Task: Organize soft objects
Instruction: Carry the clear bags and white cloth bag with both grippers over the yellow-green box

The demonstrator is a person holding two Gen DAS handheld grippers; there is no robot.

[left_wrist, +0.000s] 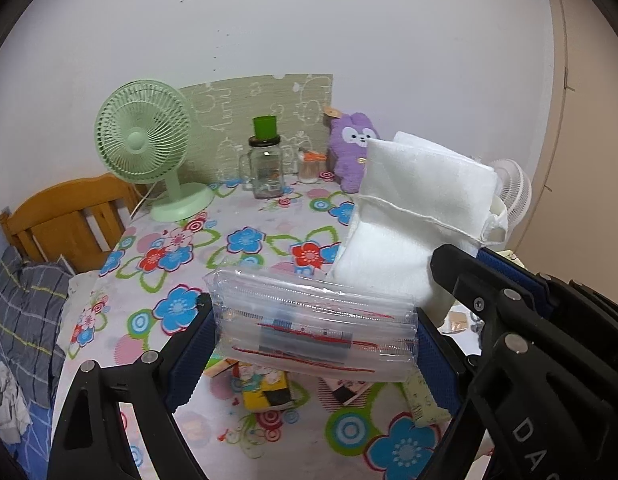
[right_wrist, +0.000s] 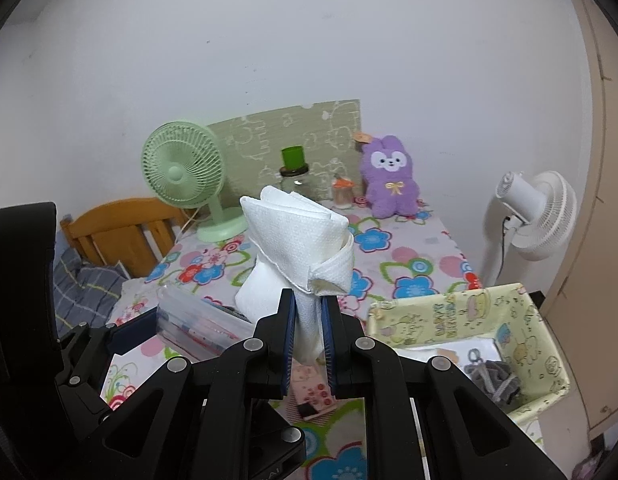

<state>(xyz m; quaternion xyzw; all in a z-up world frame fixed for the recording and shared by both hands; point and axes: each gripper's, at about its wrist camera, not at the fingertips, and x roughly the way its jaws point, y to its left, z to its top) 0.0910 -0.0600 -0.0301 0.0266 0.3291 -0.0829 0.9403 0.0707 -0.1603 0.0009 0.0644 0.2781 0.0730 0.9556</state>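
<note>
My right tongs [right_wrist: 309, 332] pinch a folded white cloth [right_wrist: 297, 240] above the flowered counter [right_wrist: 409, 264], its bulk hiding part of the glass jar [right_wrist: 294, 179] behind. My left tongs [left_wrist: 313, 344], spread wide, grip a clear plastic pouch [left_wrist: 313, 328] by its two ends, and the cloth rises just behind it. Along the back stand a green fan [right_wrist: 185, 180] and a purple plush rabbit [right_wrist: 391, 178]. A yellow fabric basket [right_wrist: 509, 312] sits right of the counter, holding a grey knitted item [right_wrist: 495, 380]. A white fan [right_wrist: 537, 212] stands beyond.

A home bedroom: wooden bed frame [left_wrist: 65, 216], bedding [left_wrist: 25, 304], plush toy [right_wrist: 391, 178].
</note>
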